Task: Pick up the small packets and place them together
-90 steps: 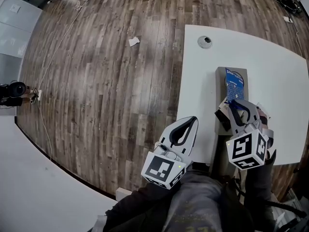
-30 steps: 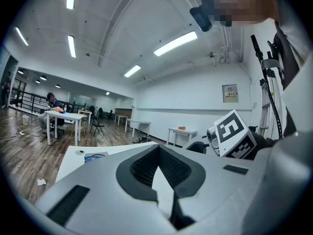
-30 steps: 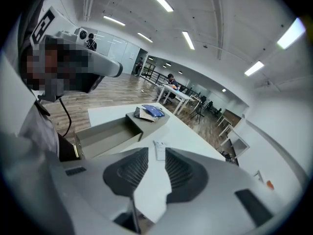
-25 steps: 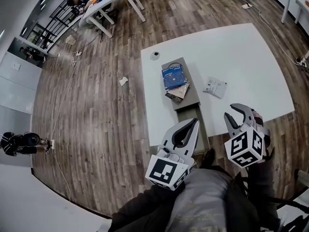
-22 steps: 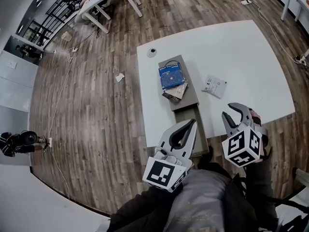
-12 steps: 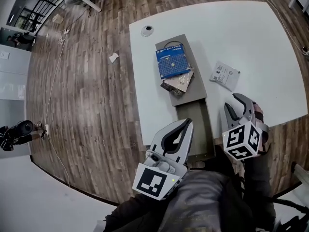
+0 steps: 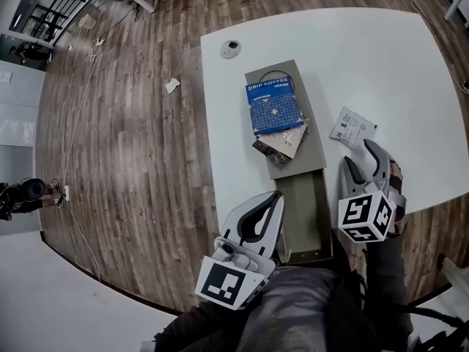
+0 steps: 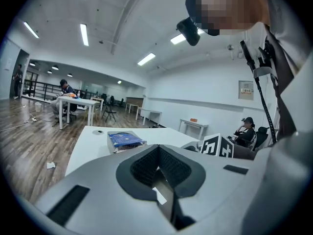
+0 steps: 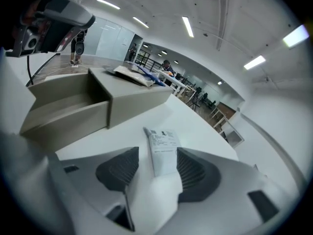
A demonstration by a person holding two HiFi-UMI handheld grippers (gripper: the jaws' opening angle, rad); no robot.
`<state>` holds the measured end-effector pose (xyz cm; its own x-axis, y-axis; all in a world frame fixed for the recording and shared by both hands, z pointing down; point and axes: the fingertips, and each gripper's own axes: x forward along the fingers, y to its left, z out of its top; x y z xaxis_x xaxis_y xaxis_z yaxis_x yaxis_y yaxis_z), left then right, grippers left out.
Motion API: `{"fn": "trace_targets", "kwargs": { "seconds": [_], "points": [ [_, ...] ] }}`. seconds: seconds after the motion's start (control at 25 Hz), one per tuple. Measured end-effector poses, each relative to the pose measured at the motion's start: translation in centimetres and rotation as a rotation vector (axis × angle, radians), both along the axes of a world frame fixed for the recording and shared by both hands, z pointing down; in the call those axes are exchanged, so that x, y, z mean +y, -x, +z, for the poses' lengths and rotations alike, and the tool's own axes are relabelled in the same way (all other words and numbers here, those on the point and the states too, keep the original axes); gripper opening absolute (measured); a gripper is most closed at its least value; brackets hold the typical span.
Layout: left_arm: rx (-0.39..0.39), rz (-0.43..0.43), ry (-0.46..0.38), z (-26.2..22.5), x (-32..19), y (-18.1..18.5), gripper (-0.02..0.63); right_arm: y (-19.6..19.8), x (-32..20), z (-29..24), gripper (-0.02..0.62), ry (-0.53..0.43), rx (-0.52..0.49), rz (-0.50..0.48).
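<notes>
A white printed packet (image 7: 352, 127) lies flat on the white table (image 7: 366, 57), right of a grey box (image 7: 316, 134). On the box lie a blue packet (image 7: 273, 107) and a brown and a pale packet (image 7: 282, 147). My right gripper (image 7: 359, 156) hovers just short of the white packet (image 9: 163, 151). Its jaws have just been opening and now stand open, with the packet's near end between them and no pad pressing on it. My left gripper (image 7: 275, 196) is shut and empty, low by the box's open drawer (image 7: 308, 211). The blue packet (image 8: 126, 139) shows far ahead of it.
The box's open drawer (image 9: 63, 109) juts over the table's near edge between my grippers. A round grommet (image 7: 230, 48) sits at the table's far left corner. Crumpled paper (image 7: 172, 86) and cables lie on the wooden floor. People sit at distant desks.
Both grippers have sunk toward the table. The right gripper has closed in on the white packet and its jaws have spread wider. The left jaws stay together.
</notes>
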<state>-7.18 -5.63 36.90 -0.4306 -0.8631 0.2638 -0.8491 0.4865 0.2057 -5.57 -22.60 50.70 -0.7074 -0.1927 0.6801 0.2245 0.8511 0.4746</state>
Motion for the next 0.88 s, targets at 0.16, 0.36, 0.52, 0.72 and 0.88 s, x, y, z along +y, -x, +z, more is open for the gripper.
{"fn": "trace_targets", "kwargs": {
  "seconds": [0.16, 0.36, 0.52, 0.72, 0.88],
  "points": [
    [0.017, -0.014, 0.010, 0.4, 0.1, 1.5, 0.003, 1.8, -0.8, 0.2, 0.233, 0.071, 0.028, -0.012],
    [0.027, -0.035, 0.004, 0.5, -0.3, 2.9, 0.003, 2.1, -1.4, 0.7, 0.245, 0.285, 0.100, -0.027],
    [0.045, -0.025, 0.002, 1.0, -1.1, 3.1, 0.003, 2.2, -1.8, 1.2, 0.245, 0.472, 0.110, 0.007],
    [0.058, -0.019, 0.014, 1.3, -1.7, 3.1, 0.003, 2.1, -1.9, 1.1, 0.241, 0.518, 0.108, 0.013],
    [0.066, -0.016, 0.018, 1.4, -1.7, 2.9, 0.003, 2.0, -1.3, 1.1, 0.197, 0.514, 0.114, -0.012]
  ]
}}
